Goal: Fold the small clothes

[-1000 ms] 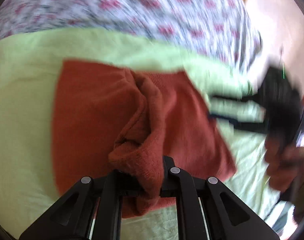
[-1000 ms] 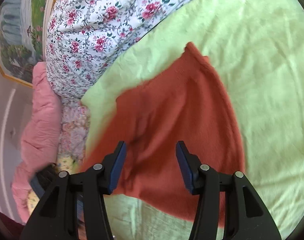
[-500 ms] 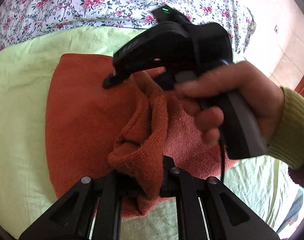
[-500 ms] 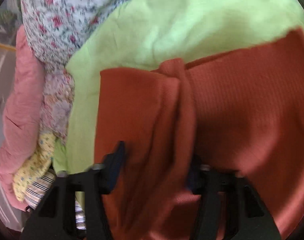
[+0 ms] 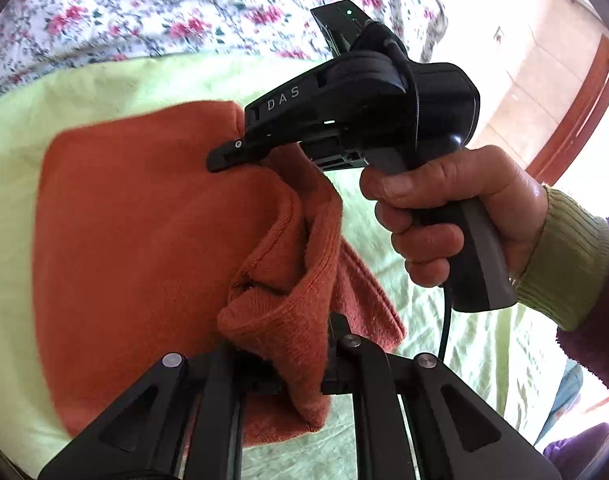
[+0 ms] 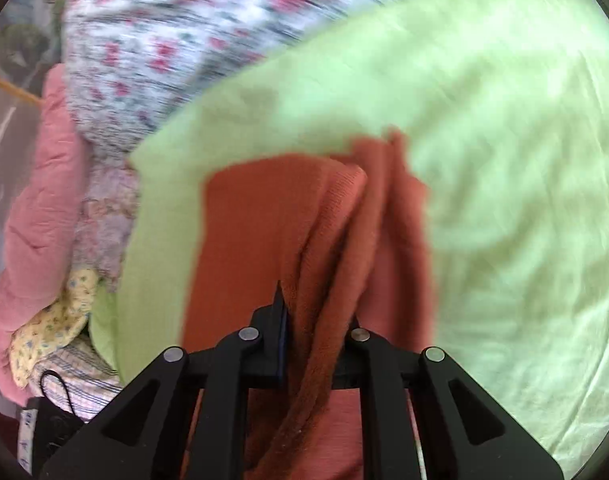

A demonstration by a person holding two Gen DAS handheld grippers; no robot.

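A rust-orange knit garment [image 5: 136, 240] lies on a light green sheet [image 5: 64, 100]. My left gripper [image 5: 288, 340] is shut on a bunched ribbed edge of the garment, lifted off the sheet. My right gripper [image 6: 316, 320] is shut on another fold of the same garment [image 6: 264, 220], which drapes between its fingers. The right gripper also shows in the left wrist view [image 5: 232, 156], held by a hand [image 5: 444, 208], its tip on the garment's far part.
A floral bedspread [image 5: 164, 12] lies beyond the green sheet. In the right wrist view a pink quilt [image 6: 36, 208] and folded yellow and striped cloths [image 6: 64, 340] sit at the left. A wooden door frame [image 5: 576, 108] stands at right.
My right gripper swung in over the garment and closed on a fold of it, then lifted. The left gripper kept its hold, and the garment's right side came off the sheet.
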